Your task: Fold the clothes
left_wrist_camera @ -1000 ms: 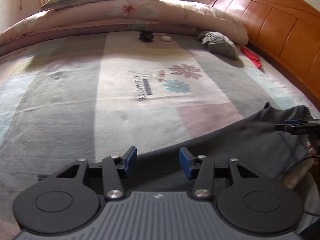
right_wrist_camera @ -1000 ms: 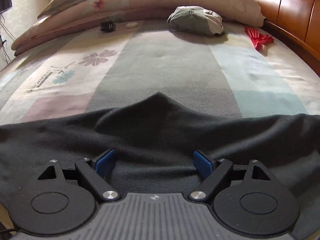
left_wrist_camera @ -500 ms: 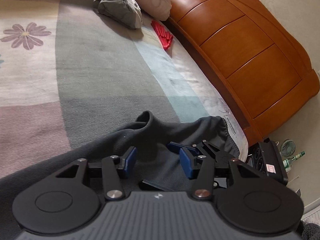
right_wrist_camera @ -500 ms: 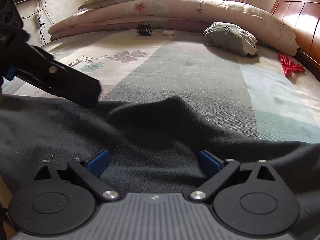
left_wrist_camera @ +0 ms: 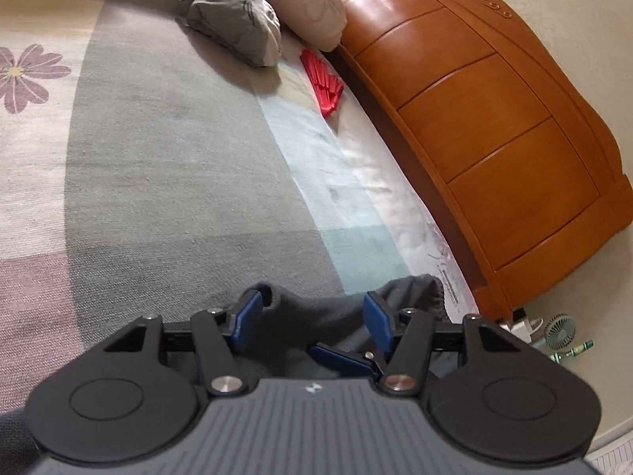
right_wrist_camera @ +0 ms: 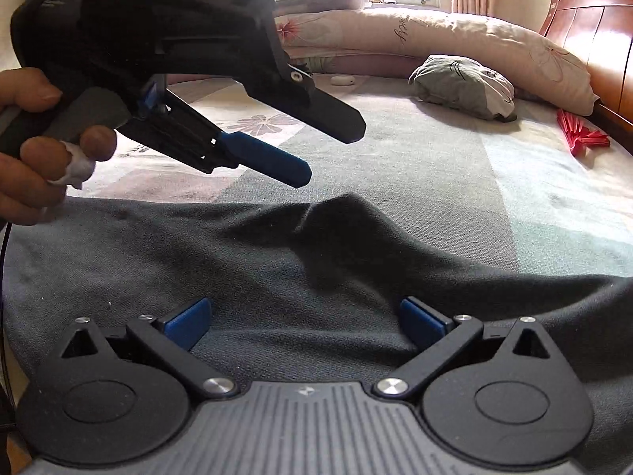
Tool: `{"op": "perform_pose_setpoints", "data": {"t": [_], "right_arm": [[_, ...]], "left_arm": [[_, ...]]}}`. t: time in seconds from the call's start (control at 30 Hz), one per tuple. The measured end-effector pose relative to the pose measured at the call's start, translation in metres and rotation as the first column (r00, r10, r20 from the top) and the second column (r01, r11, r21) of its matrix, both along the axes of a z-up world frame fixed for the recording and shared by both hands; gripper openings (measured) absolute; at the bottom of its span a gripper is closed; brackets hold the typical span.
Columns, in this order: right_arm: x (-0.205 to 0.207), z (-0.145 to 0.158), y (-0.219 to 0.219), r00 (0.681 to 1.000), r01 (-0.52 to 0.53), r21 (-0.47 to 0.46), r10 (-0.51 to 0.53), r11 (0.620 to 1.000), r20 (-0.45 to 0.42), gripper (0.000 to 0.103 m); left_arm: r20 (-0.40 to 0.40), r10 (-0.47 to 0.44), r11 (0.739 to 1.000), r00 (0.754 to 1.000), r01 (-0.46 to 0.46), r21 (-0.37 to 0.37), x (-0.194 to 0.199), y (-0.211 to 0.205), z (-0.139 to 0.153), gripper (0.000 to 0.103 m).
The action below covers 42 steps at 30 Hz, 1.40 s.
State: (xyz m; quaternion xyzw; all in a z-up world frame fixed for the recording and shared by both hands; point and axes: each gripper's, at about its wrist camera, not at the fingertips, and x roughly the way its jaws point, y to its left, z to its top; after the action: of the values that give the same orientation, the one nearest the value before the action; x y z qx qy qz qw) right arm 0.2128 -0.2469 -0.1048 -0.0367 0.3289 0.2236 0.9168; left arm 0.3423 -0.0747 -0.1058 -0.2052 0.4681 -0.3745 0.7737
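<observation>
Charcoal garment: dark grey knit garment (right_wrist_camera: 316, 277) spread flat across the near part of the bed, one raised fold peaking near its far edge; an elastic-cuffed end shows in the left wrist view (left_wrist_camera: 415, 289), close to the bed's right edge.
Bedding: striped woven bedspread in grey, cream, pink and pale blue with flower prints (left_wrist_camera: 178, 158) under the garment.
Right gripper (right_wrist_camera: 306, 322): blue pads spread wide, jaws having just been opening; it hovers low over the garment, cloth lying beneath the gap, pads pressing on nothing.
Left gripper (left_wrist_camera: 312, 312): jaws part open and just been widening; the raised fold sits below and between the pads, not pinched. In the right wrist view it comes in from the upper left (right_wrist_camera: 277, 162), above the cloth.
Hand: left hand (right_wrist_camera: 35, 146) wrapped on the handle, one finger taped white.
Far bed: crumpled grey-green bundle of cloth (right_wrist_camera: 463, 85), red folded fan (right_wrist_camera: 581, 138) near the orange wooden headboard (left_wrist_camera: 494, 118), long pale floral bolster (right_wrist_camera: 455, 35) behind.
Floor: small green fan (left_wrist_camera: 560, 328) beside the bed frame.
</observation>
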Motion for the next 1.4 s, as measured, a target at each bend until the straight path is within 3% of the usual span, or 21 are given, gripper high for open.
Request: {"op": "perform_pose_setpoints", "data": {"t": [0.1, 0.17, 0.2, 0.33, 0.47, 0.6, 0.73, 0.8, 0.93, 1.07, 1.2, 1.4], "right_arm": [[0.001, -0.001, 0.000, 1.000, 0.000, 0.000, 0.000, 1.000, 0.001, 0.103], [0.002, -0.001, 0.000, 1.000, 0.000, -0.003, 0.000, 1.000, 0.002, 0.103], [0.002, -0.001, 0.000, 1.000, 0.001, -0.003, -0.001, 1.000, 0.001, 0.103], [0.001, -0.001, 0.000, 1.000, 0.000, -0.006, 0.000, 1.000, 0.003, 0.103], [0.004, 0.006, 0.002, 1.000, -0.005, -0.030, 0.004, 1.000, -0.026, 0.103], [0.016, 0.034, -0.007, 0.995, -0.069, -0.003, 0.068, 0.998, -0.069, 0.100], [0.051, 0.070, -0.030, 0.995, -0.071, -0.035, 0.068, 0.997, -0.078, 0.084], [0.081, 0.082, -0.037, 0.991, -0.066, -0.022, 0.062, 0.998, -0.117, 0.065], [0.143, 0.085, -0.026, 0.970, -0.077, -0.003, 0.074, 0.997, -0.232, 0.047], [0.169, 0.056, 0.013, 0.927, -0.151, -0.079, 0.114, 0.985, -0.358, 0.041], [0.147, 0.038, 0.031, 0.920, -0.231, -0.261, 0.124, 0.937, -0.371, 0.041], [0.103, 0.048, 0.035, 0.934, -0.273, -0.365, 0.154, 0.890, -0.321, 0.041]], "left_arm": [[-0.027, -0.031, 0.998, 0.999, 0.033, 0.056, 0.005, -0.017, -0.013, 0.057], [-0.030, 0.003, 0.996, 1.000, 0.000, 0.095, 0.013, -0.024, -0.022, 0.048], [-0.031, 0.024, 0.997, 0.999, -0.022, 0.080, 0.013, -0.021, -0.018, 0.048], [0.118, 0.028, 0.995, 0.993, -0.039, 0.095, 0.002, -0.003, 0.015, 0.058], [0.160, 0.043, 0.983, 0.986, -0.070, 0.172, -0.005, 0.020, 0.023, 0.062], [0.221, 0.080, 0.964, 0.972, -0.131, 0.230, -0.021, 0.046, 0.019, 0.062], [0.309, -0.006, 0.925, 0.951, -0.112, 0.364, -0.055, 0.063, 0.016, 0.062], [0.331, -0.064, 0.914, 0.942, -0.078, 0.397, -0.072, 0.069, 0.014, 0.062], [0.277, -0.070, 0.942, 0.958, -0.028, 0.335, -0.087, 0.083, 0.002, 0.062], [0.255, -0.037, 0.960, 0.966, -0.036, 0.276, -0.092, 0.095, -0.008, 0.062], [0.274, -0.046, 0.967, 0.961, -0.027, 0.254, -0.098, 0.099, -0.011, 0.063], [0.278, -0.048, 0.973, 0.959, -0.018, 0.228, -0.097, 0.103, -0.013, 0.066]]}}
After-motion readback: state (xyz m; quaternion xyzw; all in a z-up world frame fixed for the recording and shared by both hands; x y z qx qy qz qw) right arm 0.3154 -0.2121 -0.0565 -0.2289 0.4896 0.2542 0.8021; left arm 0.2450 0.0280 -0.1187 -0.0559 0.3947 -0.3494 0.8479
